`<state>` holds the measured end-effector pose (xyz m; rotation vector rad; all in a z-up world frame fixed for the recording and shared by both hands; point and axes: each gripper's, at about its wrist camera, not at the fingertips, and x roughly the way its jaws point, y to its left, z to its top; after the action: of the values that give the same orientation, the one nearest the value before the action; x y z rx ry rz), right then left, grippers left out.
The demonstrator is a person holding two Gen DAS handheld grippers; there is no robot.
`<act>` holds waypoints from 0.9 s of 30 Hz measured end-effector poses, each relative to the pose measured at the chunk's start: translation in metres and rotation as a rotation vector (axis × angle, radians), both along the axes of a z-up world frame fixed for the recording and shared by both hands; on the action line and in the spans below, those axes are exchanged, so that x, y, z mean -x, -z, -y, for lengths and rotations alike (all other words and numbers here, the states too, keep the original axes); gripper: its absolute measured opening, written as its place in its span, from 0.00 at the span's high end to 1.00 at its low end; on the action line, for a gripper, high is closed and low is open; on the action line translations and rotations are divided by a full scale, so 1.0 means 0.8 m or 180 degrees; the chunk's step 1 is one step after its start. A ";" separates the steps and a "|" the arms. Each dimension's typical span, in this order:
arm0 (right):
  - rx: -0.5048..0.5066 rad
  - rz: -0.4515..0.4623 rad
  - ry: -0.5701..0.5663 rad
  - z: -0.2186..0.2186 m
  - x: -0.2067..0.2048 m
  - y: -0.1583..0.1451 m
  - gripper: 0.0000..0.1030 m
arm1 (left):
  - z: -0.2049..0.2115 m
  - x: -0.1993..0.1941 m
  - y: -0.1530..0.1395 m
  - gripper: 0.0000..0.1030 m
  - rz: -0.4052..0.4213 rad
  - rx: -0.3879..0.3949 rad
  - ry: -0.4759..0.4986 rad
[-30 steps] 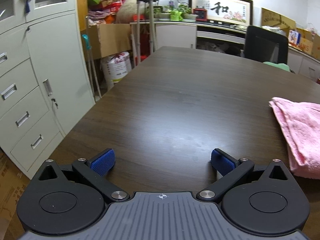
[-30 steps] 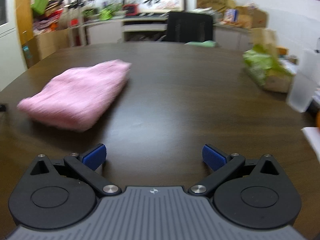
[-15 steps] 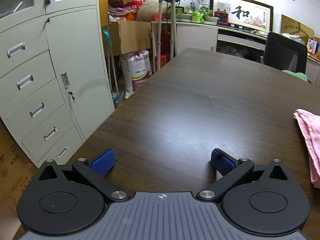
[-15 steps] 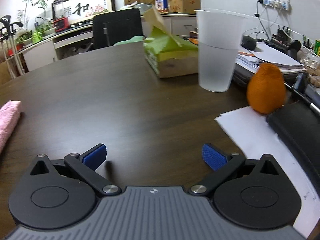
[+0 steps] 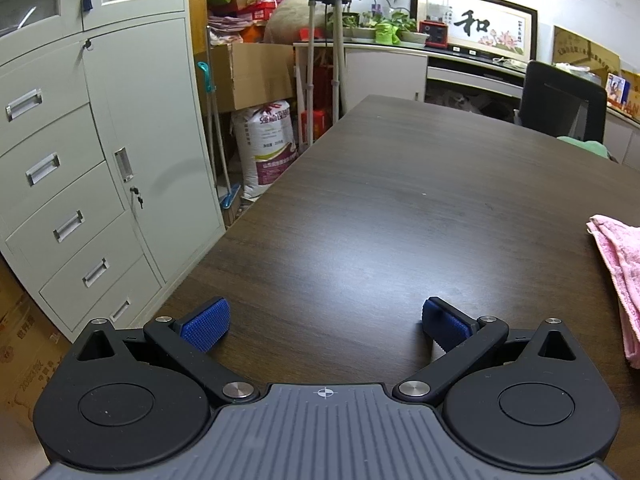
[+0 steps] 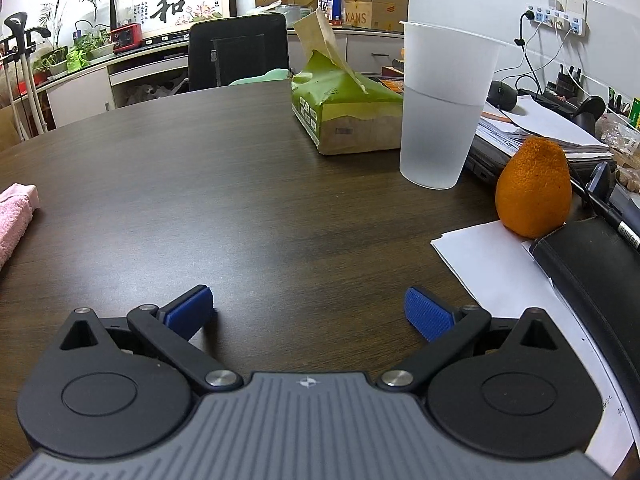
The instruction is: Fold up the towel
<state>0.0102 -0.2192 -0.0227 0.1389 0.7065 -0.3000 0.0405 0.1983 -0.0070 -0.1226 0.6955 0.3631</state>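
A pink towel [image 5: 618, 268] lies folded on the dark wooden table [image 5: 400, 200], at the right edge of the left wrist view. It also shows at the left edge of the right wrist view [image 6: 14, 220]. My left gripper [image 5: 325, 326] is open and empty, low over the table, left of the towel. My right gripper [image 6: 308, 314] is open and empty, low over the table, right of the towel. Neither gripper touches the towel.
In the right wrist view, a frosted plastic cup [image 6: 440, 108], a green tissue box [image 6: 344, 116], an orange [image 6: 534, 190], white paper [image 6: 500, 264] and a black folder [image 6: 592, 280] crowd the table's right side. A grey cabinet [image 5: 80, 160] stands left of the table edge.
Both grippers have swung away from the towel, the left one leftward and the right one rightward. The towel has slid to the edge of each view. Both stay open.
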 end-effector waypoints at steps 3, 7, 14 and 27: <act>0.0002 0.0000 0.0000 0.000 0.000 0.000 0.00 | -0.001 0.000 0.000 0.00 -0.0006 -0.0006 -0.0078; 0.0002 0.0000 0.0001 0.000 -0.001 0.000 0.00 | 0.001 0.002 0.000 0.00 -0.0010 -0.0009 -0.0069; 0.0003 0.0001 0.0001 0.000 -0.001 0.000 0.00 | 0.002 0.005 0.000 0.00 -0.0009 -0.0009 -0.0062; 0.0003 0.0000 0.0001 0.001 -0.001 0.000 0.00 | 0.004 0.006 0.000 0.00 -0.0008 -0.0014 -0.0055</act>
<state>0.0109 -0.2196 -0.0227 0.1380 0.7063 -0.3007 0.0356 0.1955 -0.0070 -0.1239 0.6965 0.3815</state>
